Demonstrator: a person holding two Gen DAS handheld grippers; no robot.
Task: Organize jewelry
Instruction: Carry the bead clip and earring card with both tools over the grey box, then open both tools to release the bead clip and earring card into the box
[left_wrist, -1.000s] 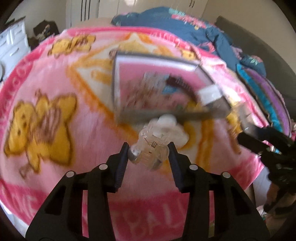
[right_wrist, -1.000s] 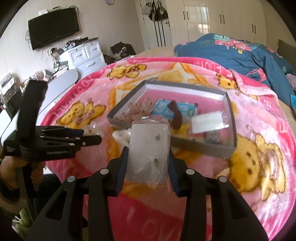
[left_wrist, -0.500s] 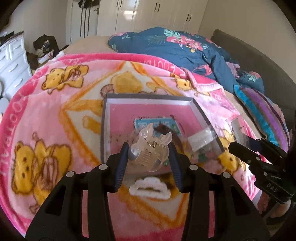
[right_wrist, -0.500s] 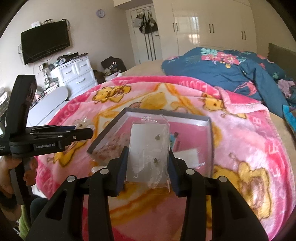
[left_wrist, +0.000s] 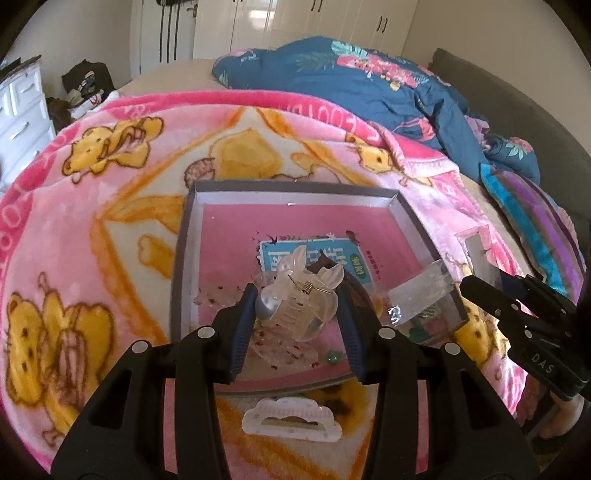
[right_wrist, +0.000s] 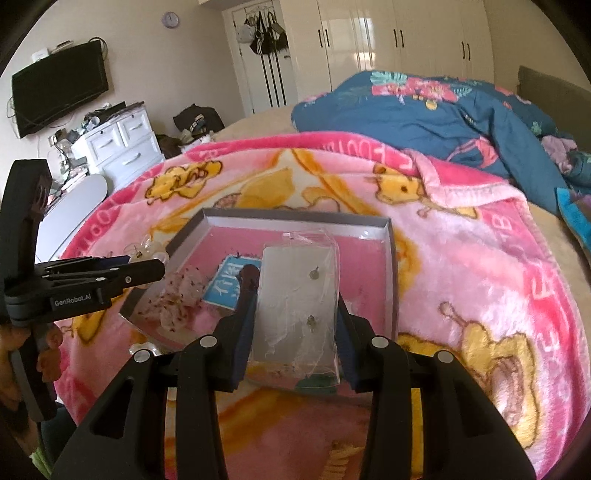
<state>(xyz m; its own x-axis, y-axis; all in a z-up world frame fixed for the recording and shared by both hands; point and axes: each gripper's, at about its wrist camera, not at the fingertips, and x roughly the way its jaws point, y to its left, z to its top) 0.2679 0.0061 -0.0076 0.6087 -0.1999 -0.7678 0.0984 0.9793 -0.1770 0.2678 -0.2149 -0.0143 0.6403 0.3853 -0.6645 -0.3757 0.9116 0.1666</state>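
A clear plastic hair clip (left_wrist: 297, 299) is clamped between the fingers of the left claw (left_wrist: 295, 314) and is held above the near part of a shallow grey box with a pink floor (left_wrist: 295, 201), which lies on a pink cartoon blanket (left_wrist: 92, 221) spread over the bed. In the right claw (right_wrist: 295, 325) a small plastic sleeve holding a white card with two earrings (right_wrist: 297, 306) is gripped upright by its side edges, over the near edge of the same box (right_wrist: 295, 216).

Inside the box a blue printed card (left_wrist: 332, 254), a dark brown clip (right_wrist: 247, 280), a clear speckled clip (left_wrist: 284, 350) and a clear plastic packet (left_wrist: 421, 291) are seen. A white hair clip (left_wrist: 291, 424) lies on the blanket just outside the box's near wall, beneath the left claw. A dark blue floral duvet (right_wrist: 424, 110) is bunched at the far side of the bed.
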